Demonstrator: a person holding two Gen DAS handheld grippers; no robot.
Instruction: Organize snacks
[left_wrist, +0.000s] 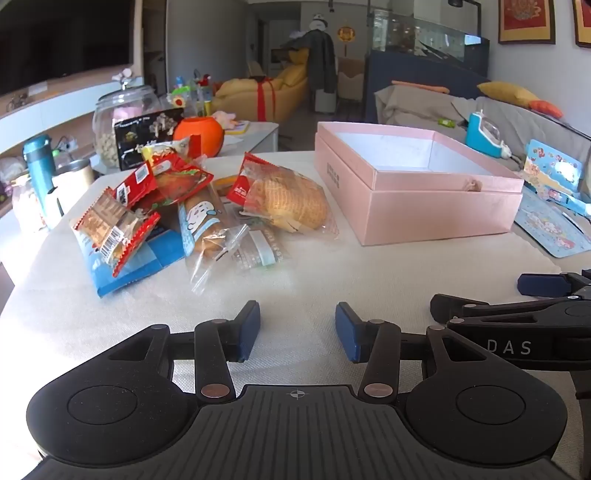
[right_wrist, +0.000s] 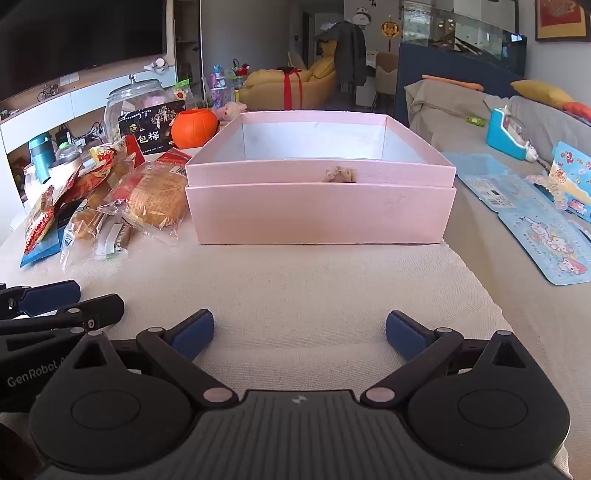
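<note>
Both grippers, left and right, hover with jaws open and empty above the worktop. Snacks lie ahead-left of the left jaws; the box sits straight ahead of the right.

The blue packet lies mostly buried under the other snacks. The glass jar stands half hidden behind a black bag, whose smaller print is illegible. The right gripper is cut off by the left view's edge.
</note>
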